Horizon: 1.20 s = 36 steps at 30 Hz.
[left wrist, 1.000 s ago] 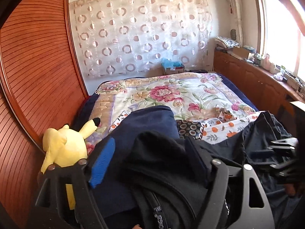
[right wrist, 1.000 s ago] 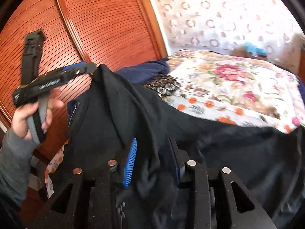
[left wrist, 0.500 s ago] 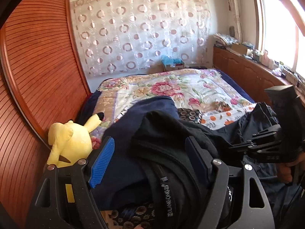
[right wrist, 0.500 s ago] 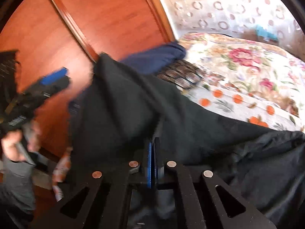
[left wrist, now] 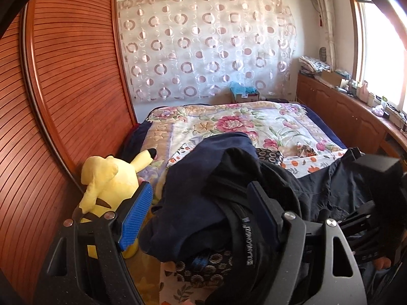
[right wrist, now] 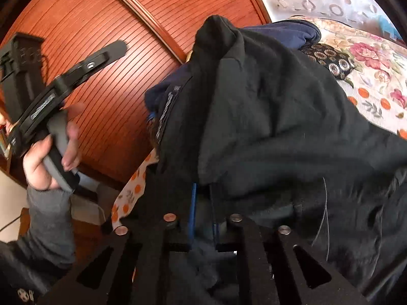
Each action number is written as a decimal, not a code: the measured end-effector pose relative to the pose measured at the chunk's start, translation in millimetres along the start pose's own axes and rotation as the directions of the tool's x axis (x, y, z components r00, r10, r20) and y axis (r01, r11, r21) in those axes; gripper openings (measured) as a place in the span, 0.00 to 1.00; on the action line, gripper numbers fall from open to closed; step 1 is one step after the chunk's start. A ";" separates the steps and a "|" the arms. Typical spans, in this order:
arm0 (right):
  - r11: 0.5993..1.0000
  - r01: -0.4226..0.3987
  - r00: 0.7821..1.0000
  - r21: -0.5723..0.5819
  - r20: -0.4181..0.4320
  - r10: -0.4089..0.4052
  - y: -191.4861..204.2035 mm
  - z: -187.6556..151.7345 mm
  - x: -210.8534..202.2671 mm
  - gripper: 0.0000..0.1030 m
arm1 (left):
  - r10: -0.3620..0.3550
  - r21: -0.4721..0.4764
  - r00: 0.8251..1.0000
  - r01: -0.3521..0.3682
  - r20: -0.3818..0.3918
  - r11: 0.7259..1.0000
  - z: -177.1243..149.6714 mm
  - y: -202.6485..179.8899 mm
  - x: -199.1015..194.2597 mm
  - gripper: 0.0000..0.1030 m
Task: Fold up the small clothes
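A black garment (left wrist: 257, 178) with a lettered waistband (left wrist: 248, 239) lies bunched on a navy garment (left wrist: 201, 167) at the near end of the bed. My left gripper (left wrist: 201, 216) stands open around this heap, and its blue left pad (left wrist: 137, 216) is clear of the cloth. In the right wrist view the black garment (right wrist: 267, 101) drapes over my right gripper (right wrist: 203, 208). The right jaws are opening, still only a narrow gap apart, with a fold of black cloth pinched between the pads. A hand holds the left gripper (right wrist: 76, 68) up beside the wardrobe.
A yellow plush toy (left wrist: 106, 178) sits against the ribbed wooden wardrobe door (left wrist: 63, 76) at the left. The floral bedcover (left wrist: 229, 122) stretches beyond the clothes, with a white orange-dotted cloth (left wrist: 313, 162) and a dark ringed cloth (left wrist: 269, 155) on it. Wooden cabinets (left wrist: 343, 111) line the window side.
The right jaws went from open around the black cloth to pinched on it, and the right gripper swung left, dragging the garment. The left gripper drifted, so the plush toy sits nearer the middle.
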State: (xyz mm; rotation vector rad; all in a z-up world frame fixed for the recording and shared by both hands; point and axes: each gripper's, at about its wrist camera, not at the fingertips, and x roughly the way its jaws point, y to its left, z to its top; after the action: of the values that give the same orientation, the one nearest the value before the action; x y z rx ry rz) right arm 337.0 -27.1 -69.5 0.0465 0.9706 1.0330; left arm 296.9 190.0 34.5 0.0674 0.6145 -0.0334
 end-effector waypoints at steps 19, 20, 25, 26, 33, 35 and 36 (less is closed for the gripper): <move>0.911 0.316 0.923 0.263 0.135 -0.359 -110.2 -2.0 -72.2 0.18 | -0.236 0.049 0.962 0.245 -0.140 0.968 -40.1 -114.5 35.4 0.56; 0.914 0.299 0.931 0.275 0.126 -0.342 -115.2 -0.3 -66.4 0.19 | -0.230 0.057 0.961 0.241 -0.151 0.969 -43.6 -117.3 37.3 0.54; 0.914 0.278 0.943 0.297 0.099 -0.319 -127.0 27.0 -32.7 0.22 | -0.184 0.088 0.967 0.202 -0.177 0.975 -55.0 -121.2 44.2 0.38; 0.912 0.275 0.942 0.305 0.104 -0.319 -128.8 32.3 -29.5 0.22 | -0.175 0.092 0.969 0.193 -0.172 0.977 -55.3 -119.8 43.6 0.29; 0.894 0.289 0.886 0.344 0.257 -0.385 -138.3 26.9 -54.9 0.05 | -0.119 0.119 0.986 0.133 -0.116 0.984 -50.8 -106.3 30.1 0.05; 0.874 0.342 0.857 0.344 0.267 -0.440 -130.7 25.5 -57.7 0.05 | -0.102 0.093 0.990 0.111 -0.098 0.989 -48.6 -97.6 25.1 0.05; 0.872 0.363 0.859 0.329 0.243 -0.450 -129.0 26.0 -53.5 0.05 | -0.094 0.077 0.991 0.102 -0.093 0.992 -47.7 -91.5 22.7 0.05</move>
State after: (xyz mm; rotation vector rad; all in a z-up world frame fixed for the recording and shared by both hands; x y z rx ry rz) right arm 437.3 -127.4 -77.5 0.2167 0.7777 0.4702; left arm 283.3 102.0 -22.4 0.1185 0.7050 -0.1516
